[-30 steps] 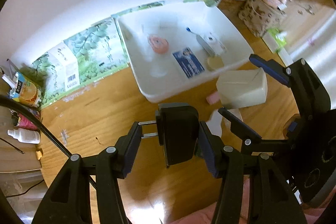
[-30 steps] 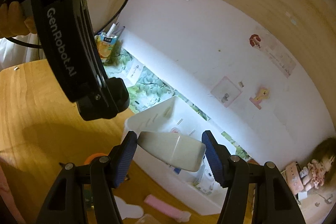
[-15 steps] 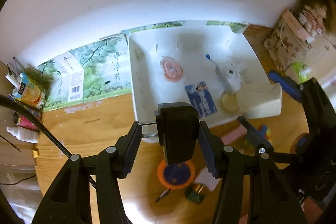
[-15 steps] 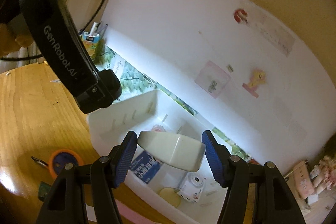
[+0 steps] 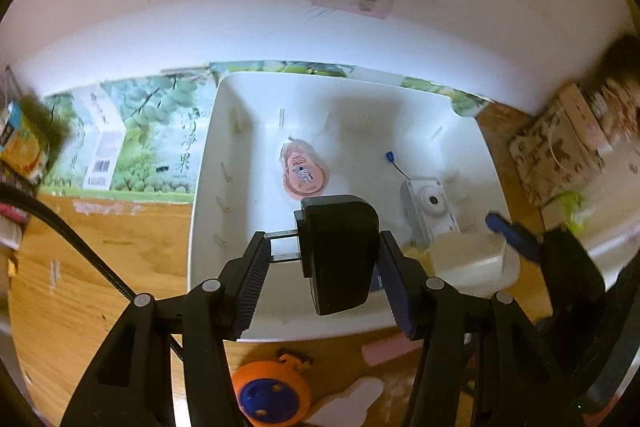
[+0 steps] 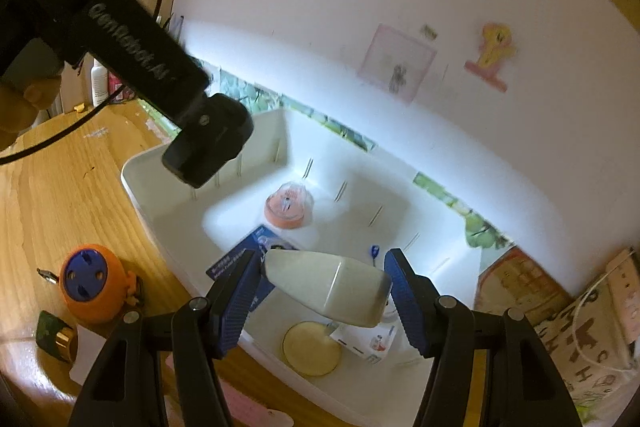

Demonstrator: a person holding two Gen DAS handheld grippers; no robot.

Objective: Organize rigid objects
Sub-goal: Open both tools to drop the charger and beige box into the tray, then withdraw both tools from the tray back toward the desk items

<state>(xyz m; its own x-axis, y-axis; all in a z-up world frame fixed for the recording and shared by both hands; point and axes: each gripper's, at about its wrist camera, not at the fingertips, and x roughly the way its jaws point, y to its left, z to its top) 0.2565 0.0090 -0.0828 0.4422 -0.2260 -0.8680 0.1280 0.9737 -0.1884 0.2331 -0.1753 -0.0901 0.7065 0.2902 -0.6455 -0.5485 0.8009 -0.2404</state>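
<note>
My left gripper [image 5: 322,255] is shut on a black boxy clamp [image 5: 340,251] with two metal rods, held over the near part of the white bin [image 5: 200,211]. My right gripper [image 6: 324,279] is shut on a cream box [image 6: 328,287], tilted above the bin's [image 6: 140,179] right half. The bin holds a pink round pack [image 5: 304,175], a small white camera [image 5: 430,203], a blue card [image 6: 236,259] and a yellow disc [image 6: 312,347]. The cream box [image 5: 468,259] also shows at the right of the left wrist view. The black clamp [image 6: 208,143] hangs at the upper left of the right wrist view.
On the wooden table in front of the bin lie an orange round item with a blue face [image 6: 92,283], a pink bar [image 5: 388,351], a white flat piece [image 5: 352,399] and a small green bottle [image 6: 54,335]. A green printed carton [image 5: 132,147] stands left, a patterned box [image 5: 560,155] right.
Both grippers have moved forward and down, from over the table to over the bin, each keeping its object. The left gripper has rolled, and the bin now fills both views.
</note>
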